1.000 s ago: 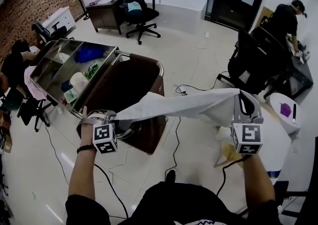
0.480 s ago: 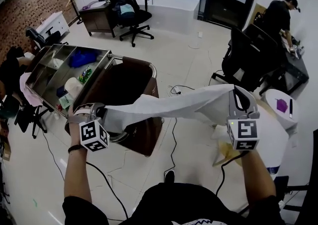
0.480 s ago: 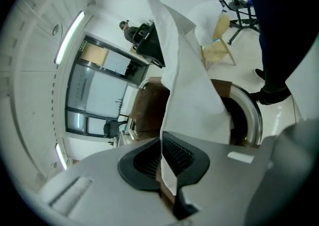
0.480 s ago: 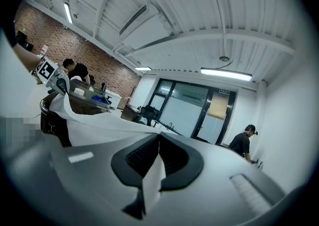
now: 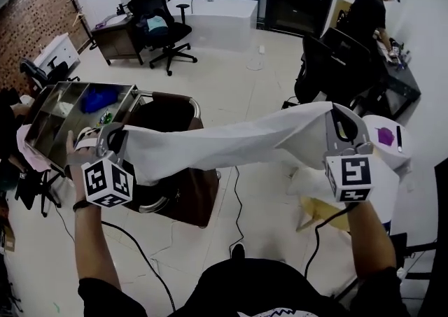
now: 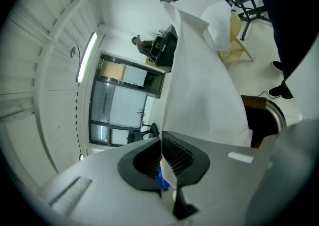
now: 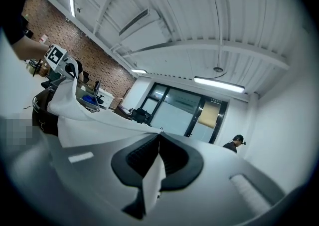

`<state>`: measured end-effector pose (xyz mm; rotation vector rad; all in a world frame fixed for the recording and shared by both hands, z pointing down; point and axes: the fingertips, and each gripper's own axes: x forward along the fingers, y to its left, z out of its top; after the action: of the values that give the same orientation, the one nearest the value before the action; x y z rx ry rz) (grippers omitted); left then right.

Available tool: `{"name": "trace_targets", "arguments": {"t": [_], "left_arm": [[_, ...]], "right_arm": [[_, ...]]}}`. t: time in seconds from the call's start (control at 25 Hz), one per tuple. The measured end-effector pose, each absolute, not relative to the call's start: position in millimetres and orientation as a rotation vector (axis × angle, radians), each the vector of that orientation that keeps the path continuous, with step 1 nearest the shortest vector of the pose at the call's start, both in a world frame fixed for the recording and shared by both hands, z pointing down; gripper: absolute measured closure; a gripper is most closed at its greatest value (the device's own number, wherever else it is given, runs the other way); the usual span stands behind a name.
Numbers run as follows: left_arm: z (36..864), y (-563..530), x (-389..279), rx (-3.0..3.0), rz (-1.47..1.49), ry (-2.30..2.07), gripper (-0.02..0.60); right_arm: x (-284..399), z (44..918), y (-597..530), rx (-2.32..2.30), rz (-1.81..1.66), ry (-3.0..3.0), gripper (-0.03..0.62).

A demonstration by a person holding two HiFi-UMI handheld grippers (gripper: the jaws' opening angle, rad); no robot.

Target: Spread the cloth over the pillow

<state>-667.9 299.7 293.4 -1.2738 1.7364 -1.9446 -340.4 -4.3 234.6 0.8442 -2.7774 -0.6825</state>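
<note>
The left hand-held gripper (image 6: 162, 160) and right hand-held gripper (image 7: 158, 154) clamp the cloth (image 5: 224, 142), stretched between them. Next it likely needs lowering onto the pillow (image 5: 308, 184) below the right one.

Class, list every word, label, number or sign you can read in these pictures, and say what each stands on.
No text is readable.
Black-and-white square markers on the cubes of the left gripper and right gripper: patterns, no letters.
Small sign above the dark-framed glass door: too small to read.
White cloth: no print.
</note>
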Motion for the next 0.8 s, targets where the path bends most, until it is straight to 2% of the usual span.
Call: {"name": "trace_targets", "arguments": {"t": [0.4,0.8], "left_arm": [[210,228,-634,-1.274,-1.672,1.705,0.58],[146,158,-566,-1.226,-1.551,1.602,0.58]], "right_arm": [[-269,171,-32,1.072,-0.768,-2.747,0.585],[-158,113,-60,1.252,-0.9,-2.627,0.585]]}}
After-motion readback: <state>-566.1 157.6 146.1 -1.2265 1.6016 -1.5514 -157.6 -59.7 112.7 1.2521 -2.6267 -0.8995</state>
